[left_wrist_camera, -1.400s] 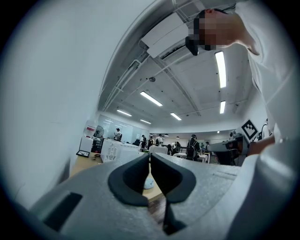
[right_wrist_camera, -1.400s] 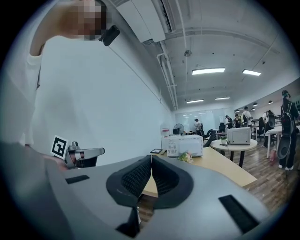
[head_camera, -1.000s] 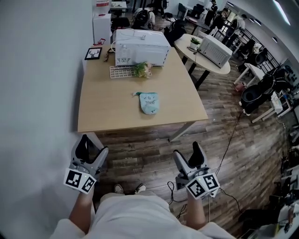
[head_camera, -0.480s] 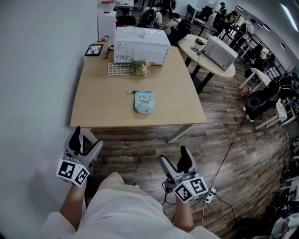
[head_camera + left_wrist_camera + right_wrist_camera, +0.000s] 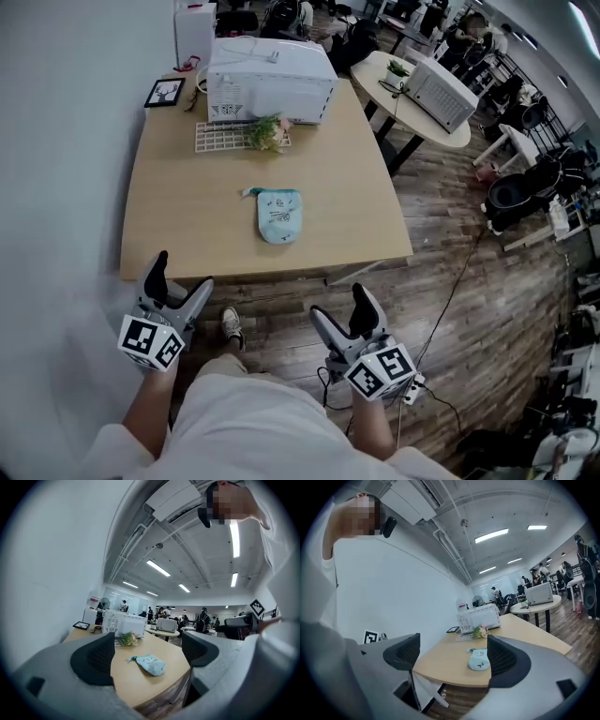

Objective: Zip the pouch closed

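Holding both empty: L gripper (image 5: 181,281) jaws just opening wide, R gripper (image 5: 339,314) jaws gaping, nothing btwn either, hovering short of table (image 5: 169,255) edge, pouch (image 5: 278,214) lying well ahead mid-table, long axis running away, sitting btwn both, neither clearly nearer.

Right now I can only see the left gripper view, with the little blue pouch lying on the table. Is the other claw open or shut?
Observer: Open. The right claw has its jaws wide apart, with nothing between them.
Operator: Is it over the table?
Observer: No. In the head view it hangs over the wooden floor, short of the near edge of the table and well apart from the pouch.
Operator: Is there anything on the floor I could trip on?
Observer: Yes. A black cable runs across the floorboards on the right, past that claw.
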The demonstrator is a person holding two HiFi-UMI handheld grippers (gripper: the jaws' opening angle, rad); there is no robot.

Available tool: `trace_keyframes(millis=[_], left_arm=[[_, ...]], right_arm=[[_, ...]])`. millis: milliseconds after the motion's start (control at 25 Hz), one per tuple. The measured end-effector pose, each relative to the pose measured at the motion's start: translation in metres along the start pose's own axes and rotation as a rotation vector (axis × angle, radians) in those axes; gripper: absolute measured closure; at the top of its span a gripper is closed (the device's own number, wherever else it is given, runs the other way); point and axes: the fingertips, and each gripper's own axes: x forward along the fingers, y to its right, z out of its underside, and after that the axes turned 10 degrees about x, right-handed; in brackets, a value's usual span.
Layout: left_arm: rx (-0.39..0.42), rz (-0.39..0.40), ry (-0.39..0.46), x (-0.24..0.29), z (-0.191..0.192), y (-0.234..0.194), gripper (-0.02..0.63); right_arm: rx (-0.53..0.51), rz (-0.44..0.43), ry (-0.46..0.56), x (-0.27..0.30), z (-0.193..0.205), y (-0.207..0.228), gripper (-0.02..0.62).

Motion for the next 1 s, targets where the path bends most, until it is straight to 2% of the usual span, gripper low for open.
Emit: trace_keyframes(millis=[280, 440, 680, 880, 1000], left_arm=[[-0.053, 0.077, 0.011, 0.094, 0.015, -0.056, 0.163], [-0.084, 0.119, -0.002, 0.134, 0.03, -0.08, 0.164], [-0.125, 0.152, -0.03, 0.167, 0.048, -0.096, 0.164], [-0.141, 0.154, -0.093, 0.192, 0.075, -0.092, 0.164], [-0.121, 0.161, -0.128, 0.207, 0.086, -0.09, 0.166]], right_arm=[[-0.076, -0.001, -0.06, 0.111, -0.042, 0.008, 0.163], [-0.085, 0.027, -0.081, 0.153, -0.046, 0.013, 0.163], [-0.079, 0.055, -0.156, 0.182, -0.04, 0.022, 0.163], [-0.055, 0.049, -0.167, 0.2, -0.043, 0.046, 0.163], [-0.039, 0.017, -0.157, 0.212, -0.049, 0.057, 0.163]])
